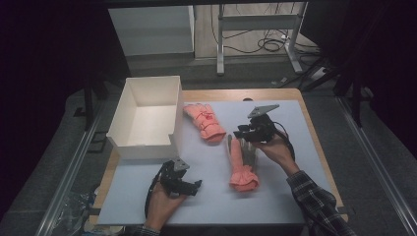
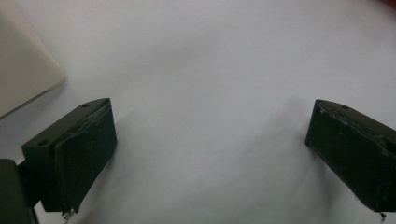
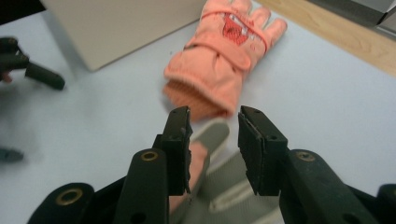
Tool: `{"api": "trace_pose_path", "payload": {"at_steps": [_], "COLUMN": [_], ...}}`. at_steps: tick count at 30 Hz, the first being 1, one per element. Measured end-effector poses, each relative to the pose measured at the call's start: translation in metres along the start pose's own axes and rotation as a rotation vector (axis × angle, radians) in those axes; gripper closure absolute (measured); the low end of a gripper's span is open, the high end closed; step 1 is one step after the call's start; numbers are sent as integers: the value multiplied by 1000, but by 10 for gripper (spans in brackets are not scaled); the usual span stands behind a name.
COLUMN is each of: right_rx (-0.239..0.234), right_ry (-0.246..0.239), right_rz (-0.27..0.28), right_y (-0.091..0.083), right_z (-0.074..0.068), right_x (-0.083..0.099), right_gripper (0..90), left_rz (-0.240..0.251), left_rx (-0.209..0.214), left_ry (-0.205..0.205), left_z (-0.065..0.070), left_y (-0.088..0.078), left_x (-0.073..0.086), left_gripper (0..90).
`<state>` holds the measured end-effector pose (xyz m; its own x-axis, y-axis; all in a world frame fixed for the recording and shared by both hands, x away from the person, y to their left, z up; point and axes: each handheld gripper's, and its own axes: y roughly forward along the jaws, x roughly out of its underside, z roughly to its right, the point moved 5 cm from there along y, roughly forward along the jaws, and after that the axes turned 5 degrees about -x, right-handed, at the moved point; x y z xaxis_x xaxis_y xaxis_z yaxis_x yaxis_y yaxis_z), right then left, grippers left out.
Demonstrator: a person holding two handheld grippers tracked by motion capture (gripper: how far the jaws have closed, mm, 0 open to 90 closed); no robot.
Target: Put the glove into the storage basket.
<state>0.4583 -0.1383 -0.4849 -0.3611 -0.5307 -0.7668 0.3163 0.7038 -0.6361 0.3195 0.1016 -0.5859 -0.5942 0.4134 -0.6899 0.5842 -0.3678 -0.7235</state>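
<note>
L claw (image 1: pixel 189 185) near edge of bench (image 1: pixel 280 196), about 7 o'clock: jaws wide apart, nothing between, just bare mat under it in left gripper view. Corner of white box (image 2: pixel 25 70) off to its 10 o'clock.

Next out, glove #1 (image 1: pixel 242 164) at centre, cuff toward the person, grey-palmed fingers pointing to 12. R claw (image 1: pixel 252 132) sits right over those fingertips at ~1 o'clock from centre. Jaws part-way apart, not clamped; in right gripper view the grey fingers (image 3: pixel 212 135) lie below and between the jaws, pads don't press on them afaict. So the glove is on the bench, not held.

Glove #2 (image 1: pixel 203 121) further out at 11–12 o'clock, flat, just beside the box wall (image 1: pixel 174 118), apart from #1. The box is open-topped with nothing in it, at 10 o'clock.

Risks, my read:
- R claw closing here gets only 1–2 fingertips → the glove dangles by soft fabric, slips out on lift or swings.
- Cuff end is heavy, will drag across the bench if lift is low, could catch #2.
- Carrying to the box w/ a tip grip: cuff may hang up on the rim.
- L claw idle, too far off to support the cuff.
</note>
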Motion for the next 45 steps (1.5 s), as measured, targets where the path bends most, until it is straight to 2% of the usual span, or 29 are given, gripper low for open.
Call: {"api": "trace_pose_path", "payload": {"at_steps": [6, 11, 12, 13, 15, 16, 20, 22, 29, 32, 34, 38, 40, 44, 45], "right_rx": [26, 62, 62, 68, 73, 80, 88, 100, 136, 148, 150, 164, 175, 181, 172], "right_ry": [8, 7, 7, 22, 28, 49, 62, 68, 88, 114, 117, 133, 133, 127, 144], "right_rz": [-9, -27, -27, -31, -34, -40, -46, -51, -80, -96, -102, -132, -167, -199, -211], "right_y": [27, 48, 48, 56, 60, 68, 79, 90, 114, 127, 129, 141, 149, 155, 157], "right_z": [1, 2, 2, 3, 3, 5, 7, 10, 18, 24, 25, 31, 33, 33, 32], "right_x": [-27, -43, -43, -50, -53, -59, -65, -70, -75, -76, -75, -71, -67, -64, -64], "right_gripper": [581, 545, 545, 537, 534, 533, 530, 515, 491, 471, 467, 444, 434, 504, 576], "left_rz": [-1, -1, -1, -1, -2, -2, -1, -1, -1, -1, -1, -1, 0, 0, 0], "left_rx": [-1, 0, 0, -1, -1, -2, 0, 0, 0, 0, 1, 1, 0, 0, 0], "left_ry": [2, 2, 2, 2, 2, 1, -3, -4, -3, -4, -4, -4, -4, -4, -4], "left_z": [0, 0, 0, 0, 0, 0, 0, 0, 0, 0, 0, 0, 0, 0, 0], "left_y": [0, 0, 0, 0, 0, 0, 0, 0, 0, 0, 0, 0, 0, 0, 0], "left_x": [0, 0, 0, 0, 0, 0, 0, 0, 0, 0, 0, 0, 0, 0, 0], "left_gripper": [18, 18, 18, 18, 18, 18, 18, 18, 18, 18, 18, 18, 18, 18, 18]}}
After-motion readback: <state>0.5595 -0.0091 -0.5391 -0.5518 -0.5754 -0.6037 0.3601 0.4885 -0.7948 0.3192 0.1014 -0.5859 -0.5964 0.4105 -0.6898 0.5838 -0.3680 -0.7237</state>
